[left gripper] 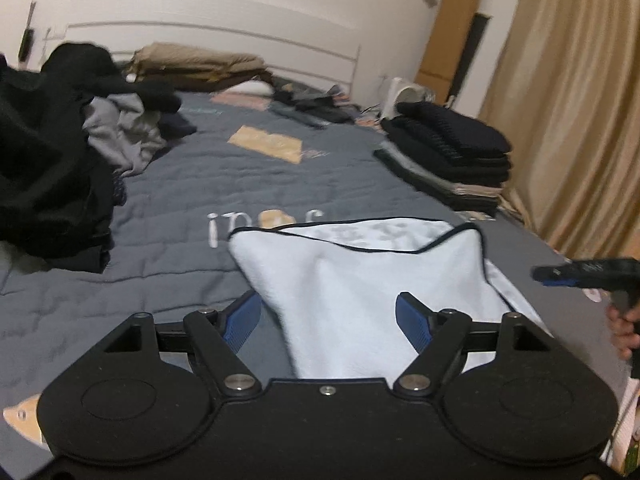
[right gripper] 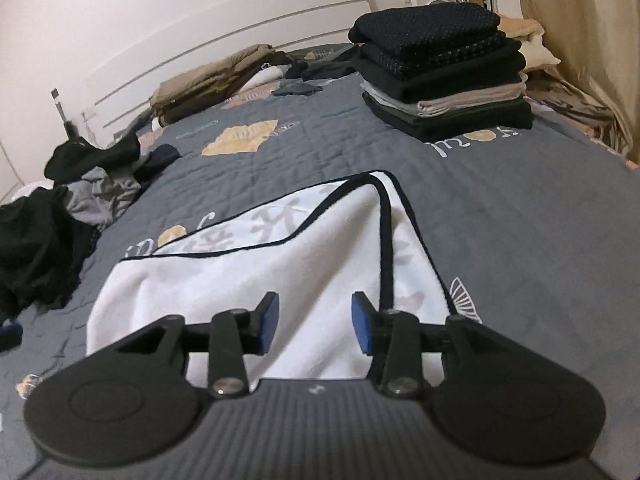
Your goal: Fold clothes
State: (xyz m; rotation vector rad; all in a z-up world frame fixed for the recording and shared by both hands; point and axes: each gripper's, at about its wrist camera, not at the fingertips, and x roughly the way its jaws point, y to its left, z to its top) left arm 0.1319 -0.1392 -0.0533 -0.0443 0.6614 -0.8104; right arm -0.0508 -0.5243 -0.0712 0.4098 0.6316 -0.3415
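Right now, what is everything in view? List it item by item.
white cloth: one, white with dark trim, folded over, on the bed nearest both grippers
folded stack: one, mostly black, far right
unfolded pile: one, black and grey, left
tan bedding: one, by the headboard
quilt: one, grey, covers the bed
curtain: one, beige, right
left gripper: open
right gripper: open
hand: one, right edge, left view

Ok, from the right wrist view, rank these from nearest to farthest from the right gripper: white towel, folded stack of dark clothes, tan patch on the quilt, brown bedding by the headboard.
1. white towel, right beneath the right gripper
2. tan patch, mid-bed, left of centre
3. folded stack, far right, too close to call against the patch
4. brown bedding, by the headboard
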